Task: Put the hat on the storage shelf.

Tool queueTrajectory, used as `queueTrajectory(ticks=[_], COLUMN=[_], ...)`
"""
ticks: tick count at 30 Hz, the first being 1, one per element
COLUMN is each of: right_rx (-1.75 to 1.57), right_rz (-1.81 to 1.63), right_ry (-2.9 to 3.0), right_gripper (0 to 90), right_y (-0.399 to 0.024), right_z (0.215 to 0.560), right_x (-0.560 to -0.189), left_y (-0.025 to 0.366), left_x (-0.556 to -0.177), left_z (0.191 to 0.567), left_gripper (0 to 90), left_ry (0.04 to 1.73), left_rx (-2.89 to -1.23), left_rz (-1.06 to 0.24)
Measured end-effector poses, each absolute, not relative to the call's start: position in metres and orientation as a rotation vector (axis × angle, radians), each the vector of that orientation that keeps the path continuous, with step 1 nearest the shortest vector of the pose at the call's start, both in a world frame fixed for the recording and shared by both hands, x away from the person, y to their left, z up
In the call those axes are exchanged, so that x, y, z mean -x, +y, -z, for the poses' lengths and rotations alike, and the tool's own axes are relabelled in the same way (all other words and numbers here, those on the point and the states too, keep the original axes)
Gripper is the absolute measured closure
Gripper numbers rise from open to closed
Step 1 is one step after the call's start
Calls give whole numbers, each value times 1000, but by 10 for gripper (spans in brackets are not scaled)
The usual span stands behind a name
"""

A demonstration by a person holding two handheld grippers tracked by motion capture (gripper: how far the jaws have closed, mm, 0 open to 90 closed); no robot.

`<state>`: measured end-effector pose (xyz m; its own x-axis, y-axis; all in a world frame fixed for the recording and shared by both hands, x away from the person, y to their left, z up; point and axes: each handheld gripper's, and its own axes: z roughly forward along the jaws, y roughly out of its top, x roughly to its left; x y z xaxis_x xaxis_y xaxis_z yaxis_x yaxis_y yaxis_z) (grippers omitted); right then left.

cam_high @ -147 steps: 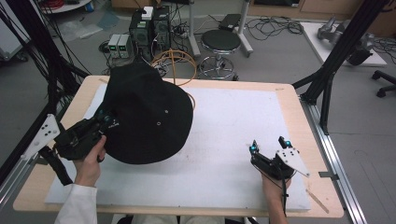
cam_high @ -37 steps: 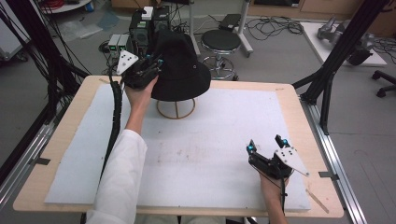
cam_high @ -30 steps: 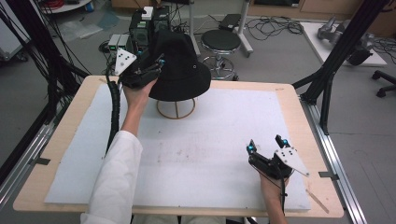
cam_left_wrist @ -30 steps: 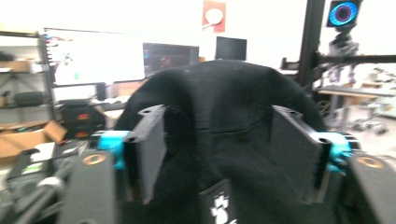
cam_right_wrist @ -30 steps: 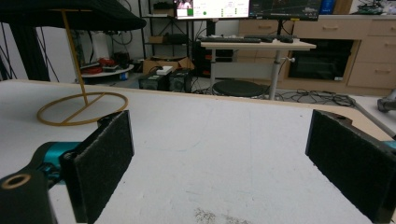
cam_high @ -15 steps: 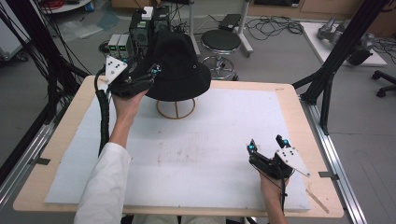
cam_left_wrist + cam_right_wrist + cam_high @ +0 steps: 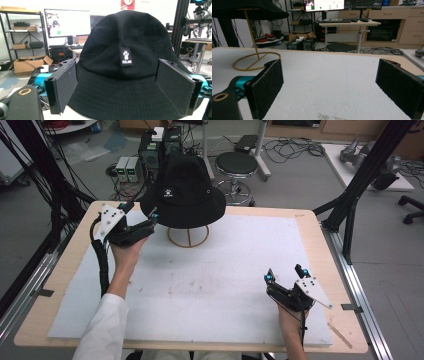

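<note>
1. Tongs on my left [image 7: 152,218] – held at the far left of the table, jaws pointing right toward the black bucket hat [image 7: 183,190]; in the left gripper view the two padded jaws stand spread wide, one on either side of the hat's brim [image 7: 120,100], and I cannot tell whether either pad touches the cloth.
2. Tongs on my right [image 7: 285,274] sit low at the near right of the table, well apart from the hat; in the right gripper view the jaws are spread with nothing between them but the white mat [image 7: 329,82].
3. Black bucket hat – perched on a thin gold wire stand [image 7: 188,236] at the far middle of the table, crown up, brim drooping all round. A small white paw-print label [image 7: 126,56] faces my left tongs.
4. Wire stand: a ring base lying flat on the mat, with a slim upright rod [image 7: 251,33] rising under the hat, seen at far left in the right gripper view.
5. White mat [image 7: 220,285] covers most of the wooden table [image 7: 320,227]; faint smudges mark its middle.
6. Left hand [image 7: 127,251] and white sleeve [image 7: 102,330] enter from the near left; the right hand [image 7: 290,317] enters from the near edge.
7. Beyond the far edge: a round stool [image 7: 236,164] and boxes of equipment on the floor.
</note>
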<state>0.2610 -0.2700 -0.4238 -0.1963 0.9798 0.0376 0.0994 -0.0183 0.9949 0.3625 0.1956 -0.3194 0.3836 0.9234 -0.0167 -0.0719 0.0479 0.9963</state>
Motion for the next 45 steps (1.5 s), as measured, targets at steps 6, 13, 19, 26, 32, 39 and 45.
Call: queueTrajectory(ticks=[6, 13, 19, 26, 32, 39, 45], right_rx=[-1200, -1205, -1205, -1198, -1207, -1211, -1216], right_rz=[-1330, -1332, -1331, -1329, -1322, -1313, -1311], right_ry=[1415, 1419, 1423, 1428, 1427, 1436, 1434], right_gripper=[68, 68, 68, 68, 67, 68, 68], right_y=[-270, -268, -267, -265, -265, -265, -264], right_z=[424, 424, 424, 424, 425, 426, 427], right_x=[-261, -261, -261, -261, -261, -261, -260], left_y=[207, 224, 236, 255, 267, 278, 285], left_x=[-352, -336, -324, -311, -306, -297, -288], left_z=[328, 346, 363, 385, 397, 409, 421], left_gripper=[182, 172, 169, 163, 163, 163, 163], left_ry=[864, 888, 921, 989, 1034, 1064, 1098], left_rx=[-1303, -1320, -1339, -1314, -1293, -1292, -1292], left_rz=[-905, -909, -916, -932, -963, -982, -980])
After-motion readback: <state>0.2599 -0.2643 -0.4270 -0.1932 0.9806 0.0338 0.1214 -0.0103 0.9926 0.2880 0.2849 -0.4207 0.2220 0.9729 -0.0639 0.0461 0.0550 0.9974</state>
